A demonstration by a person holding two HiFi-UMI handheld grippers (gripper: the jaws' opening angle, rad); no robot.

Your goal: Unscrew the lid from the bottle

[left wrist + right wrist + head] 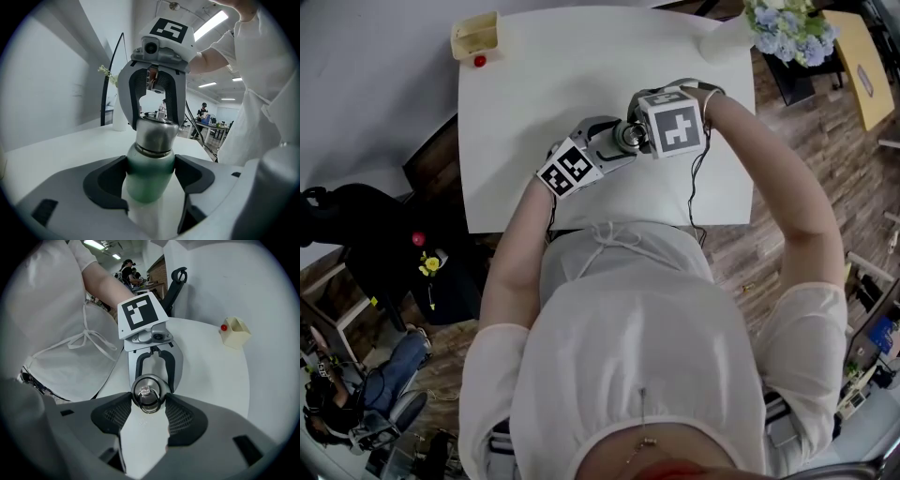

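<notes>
A bottle stands on the white table (525, 112), its body (149, 180) fading from green to white, with a silver lid (157, 136) that carries a ring on top (149, 393). My left gripper (150, 174) reaches in level from the side, both pads pressed against the green body. My right gripper (149, 398) comes down from above, its jaw tips clamped on either side of the lid. In the head view the lid (628, 137) shows between the left gripper (612, 143) and the right gripper (639, 133).
A small beige box (476, 36) with a red ball (479, 61) beside it sits at the table's far left corner. A bunch of flowers (789, 28) stands at the far right corner. The person's body is against the near edge.
</notes>
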